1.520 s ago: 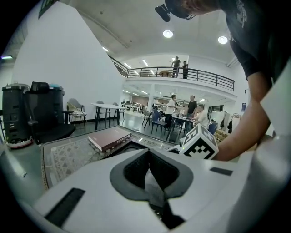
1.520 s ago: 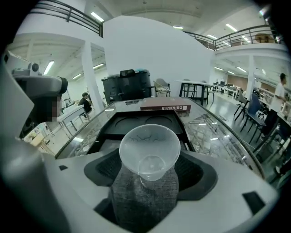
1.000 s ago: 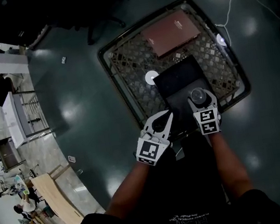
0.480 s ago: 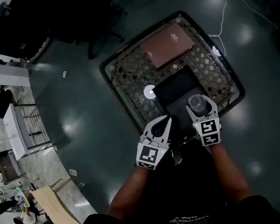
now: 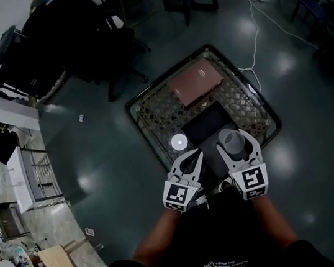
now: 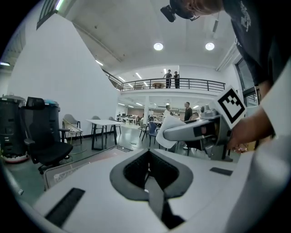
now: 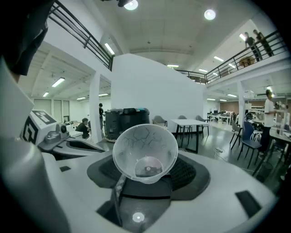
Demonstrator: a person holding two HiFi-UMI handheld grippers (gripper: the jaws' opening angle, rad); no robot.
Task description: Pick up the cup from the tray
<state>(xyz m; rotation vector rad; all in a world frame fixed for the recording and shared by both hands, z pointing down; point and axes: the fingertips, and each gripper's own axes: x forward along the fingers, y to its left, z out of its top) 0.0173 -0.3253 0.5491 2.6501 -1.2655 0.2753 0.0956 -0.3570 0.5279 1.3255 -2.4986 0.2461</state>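
A dark, glossy floor with lamp reflections carries a lattice wire basket. In the basket lie a brown flat box, a black tray and a small white disc. A black office chair and a white cable sit beyond. The gripper views show a bright hall with a railed gallery.

The right gripper is clamped on the clear cup, above the tray's near corner, its mouth turned to that gripper's camera. The left gripper is clenched on nothing.

The person's body hides the basket's near rim. Whether the cup touches the tray cannot be told, and a dark spot at its bottom is unclear.
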